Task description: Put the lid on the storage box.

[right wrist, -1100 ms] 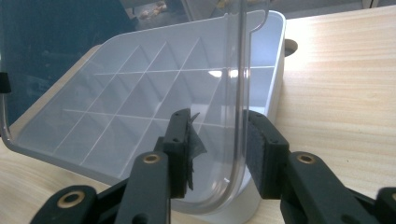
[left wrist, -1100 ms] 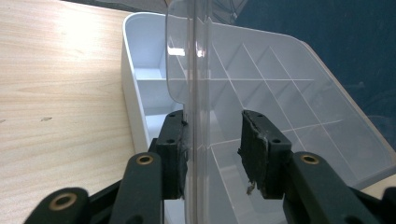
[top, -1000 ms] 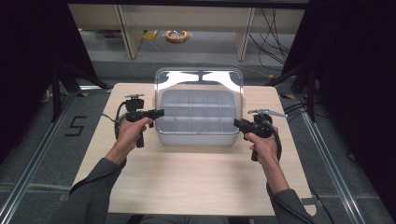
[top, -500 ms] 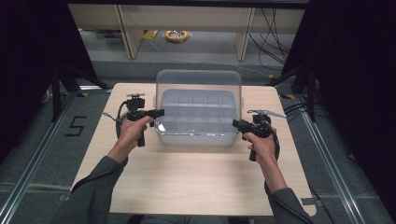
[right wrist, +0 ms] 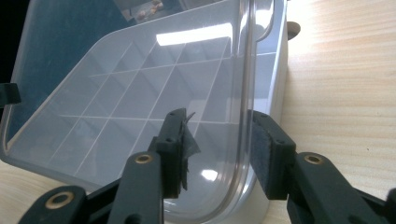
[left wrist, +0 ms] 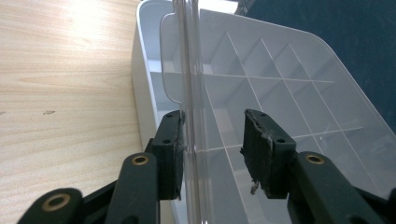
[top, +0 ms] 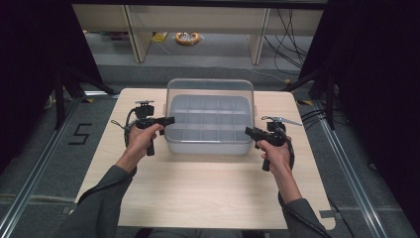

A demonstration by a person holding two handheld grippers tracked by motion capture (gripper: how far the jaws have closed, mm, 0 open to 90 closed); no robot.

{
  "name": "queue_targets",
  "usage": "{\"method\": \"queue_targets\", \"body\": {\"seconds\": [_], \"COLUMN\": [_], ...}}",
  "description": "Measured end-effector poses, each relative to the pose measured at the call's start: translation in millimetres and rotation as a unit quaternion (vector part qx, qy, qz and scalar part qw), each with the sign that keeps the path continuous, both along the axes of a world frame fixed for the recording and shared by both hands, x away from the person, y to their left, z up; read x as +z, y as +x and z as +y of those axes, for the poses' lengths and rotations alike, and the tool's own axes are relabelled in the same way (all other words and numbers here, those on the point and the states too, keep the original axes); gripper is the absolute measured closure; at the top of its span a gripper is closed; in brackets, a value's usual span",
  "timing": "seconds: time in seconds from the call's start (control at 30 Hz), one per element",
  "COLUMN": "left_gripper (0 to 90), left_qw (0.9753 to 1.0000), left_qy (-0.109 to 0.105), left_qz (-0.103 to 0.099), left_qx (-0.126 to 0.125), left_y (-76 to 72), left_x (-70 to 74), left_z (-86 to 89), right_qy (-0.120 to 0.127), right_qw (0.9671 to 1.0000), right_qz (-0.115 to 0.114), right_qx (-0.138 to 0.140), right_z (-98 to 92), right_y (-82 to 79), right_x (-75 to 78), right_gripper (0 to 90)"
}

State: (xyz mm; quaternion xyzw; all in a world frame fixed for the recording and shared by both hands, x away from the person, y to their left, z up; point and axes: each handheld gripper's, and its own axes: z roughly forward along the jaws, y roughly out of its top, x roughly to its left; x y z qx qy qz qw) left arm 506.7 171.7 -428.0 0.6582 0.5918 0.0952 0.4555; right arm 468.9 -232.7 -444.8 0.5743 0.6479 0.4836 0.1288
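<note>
A white plastic organiser box [top: 208,147] with a grid of compartments stands on the wooden table [top: 198,188]. Its clear lid [top: 210,88] is raised and tilted over it. My left gripper [top: 171,119] is at the box's left side. In the left gripper view it [left wrist: 212,149] is open, with the lid's side edge [left wrist: 189,70] running between the jaws and touching the left one. My right gripper [top: 247,131] is at the box's right side. It [right wrist: 219,149] is also open astride the lid's [right wrist: 140,84] other side edge, which runs close to the right jaw.
Bare tabletop lies in front of the box and to either side of it. Beyond the table's far edge are shelf legs, cables and a yellow ring-shaped object [top: 187,37] on the floor. Metal floor rails [top: 34,163] run along both sides.
The bright glare on the lid has gone and the lid's top edge sits slightly lower in the high view. Both hands have stayed at the box's sides.
</note>
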Motion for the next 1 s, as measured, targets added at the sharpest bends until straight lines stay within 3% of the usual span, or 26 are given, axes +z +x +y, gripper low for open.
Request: {"method": "queue_targets", "body": {"seconds": [0.03,0.07,0.1,0.2,0.27,0.4,0.43,0.63,0.73,0.8,0.87,1.0], "left_gripper": [58.4,58.2,57.9,57.5,56.5,56.1,56.1,55.2,53.9,53.3,53.0,51.1], "left_qw": [1.0,1.0,1.0,0.9999,0.9999,0.9998,0.9999,0.9999,1.0,0.9999,0.9999,0.9997], "left_qy": [0.0,-0.005,-0.002,-0.012,-0.005,-0.012,-0.012,-0.006,0.0,0.01,0.012,0.023], "left_qz": [0.0,-0.002,0.002,0.008,0.011,0.013,0.012,0.008,0.001,-0.003,-0.004,-0.003], "left_qx": [0.001,0.004,0.002,0.005,-0.001,0.001,0.0,-0.002,0.001,0.001,0.001,0.002], "left_y": [0.6,1.2,2.4,4.2,4.5,5.5,5.2,5.0,4.2,3.4,3.1,2.9], "left_x": [-1.0,-2.1,-5.2,-10.2,-12.0,-15.5,-15.4,-15.9,-15.6,-15.9,-15.8,-14.5], "left_z": [0.0,-0.7,1.1,0.9,1.5,1.9,1.9,1.6,-1.1,-1.7,-2.1,-4.0], "right_qy": [-0.005,0.011,-0.004,-0.002,-0.009,0.005,-0.005,-0.006,-0.019,-0.007,-0.008,-0.037], "right_qw": [1.0,0.9997,1.0,1.0,0.9999,0.9999,0.9999,0.9999,0.9997,0.9993,0.9994,0.999], "right_qz": [0.002,0.019,0.003,0.008,0.005,0.009,0.004,0.005,0.013,0.031,0.028,0.02], "right_qx": [-0.003,-0.012,-0.004,-0.005,-0.009,-0.008,-0.01,-0.011,-0.012,-0.021,-0.02,-0.014], "right_z": [0.2,3.3,1.2,1.9,1.4,-0.1,0.1,1.6,4.0,8.3,8.7,8.9], "right_y": [0.2,-1.9,1.2,1.0,2.1,2.6,3.2,3.7,4.5,3.1,3.4,6.6], "right_x": [-0.3,1.5,-1.2,-1.4,-3.3,-5.2,-5.5,-4.5,-2.0,0.8,1.3,1.3], "right_gripper": [59.8,59.6,59.3,58.8,58.9,58.8,58.7,58.1,56.5,55.9,55.6,53.5]}}
